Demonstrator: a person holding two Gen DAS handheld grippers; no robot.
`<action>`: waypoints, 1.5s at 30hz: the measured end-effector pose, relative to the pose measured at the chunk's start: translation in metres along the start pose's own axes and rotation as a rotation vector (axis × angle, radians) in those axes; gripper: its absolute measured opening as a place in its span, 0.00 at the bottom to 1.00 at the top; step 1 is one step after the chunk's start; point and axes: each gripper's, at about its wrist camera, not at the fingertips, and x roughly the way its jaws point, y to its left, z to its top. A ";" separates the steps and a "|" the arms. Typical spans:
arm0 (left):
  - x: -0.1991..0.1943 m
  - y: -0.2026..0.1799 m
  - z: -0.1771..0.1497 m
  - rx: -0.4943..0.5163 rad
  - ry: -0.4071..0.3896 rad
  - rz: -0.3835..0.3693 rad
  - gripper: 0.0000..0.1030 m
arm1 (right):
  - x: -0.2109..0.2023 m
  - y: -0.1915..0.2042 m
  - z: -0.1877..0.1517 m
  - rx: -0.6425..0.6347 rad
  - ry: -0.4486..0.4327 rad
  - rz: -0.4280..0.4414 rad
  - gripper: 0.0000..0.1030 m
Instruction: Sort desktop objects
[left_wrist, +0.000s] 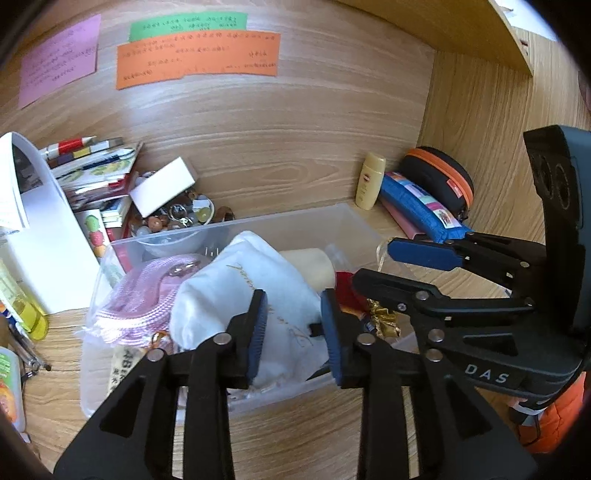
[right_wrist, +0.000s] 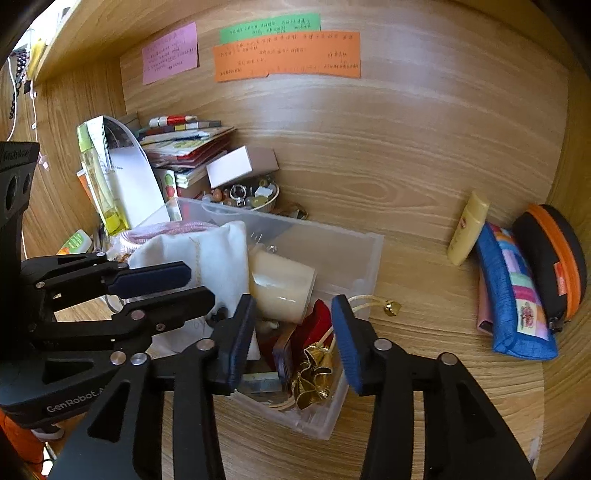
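A clear plastic bin sits on the wooden desk. It holds a white cloth pouch, a pink knitted item, a cream cup, a red item and a gold foil bow. My left gripper is open and empty just above the white pouch. My right gripper is open and empty above the bin's near corner, over the red item and gold bow. Each gripper shows in the other's view: right, left.
Books, a white box and a bowl of trinkets are stacked at the back left. A yellow bottle, a blue pencil case and a black-orange case lie at the right. Sticky notes hang on the back wall.
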 end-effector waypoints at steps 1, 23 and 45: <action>-0.002 0.001 0.000 -0.002 -0.005 0.003 0.35 | -0.002 0.000 0.000 0.002 -0.005 -0.002 0.42; -0.085 0.001 -0.022 -0.021 -0.176 0.217 0.94 | -0.081 0.030 -0.014 -0.019 -0.136 -0.096 0.84; -0.132 -0.006 -0.062 -0.034 -0.239 0.271 1.00 | -0.150 0.055 -0.056 0.039 -0.244 -0.126 1.00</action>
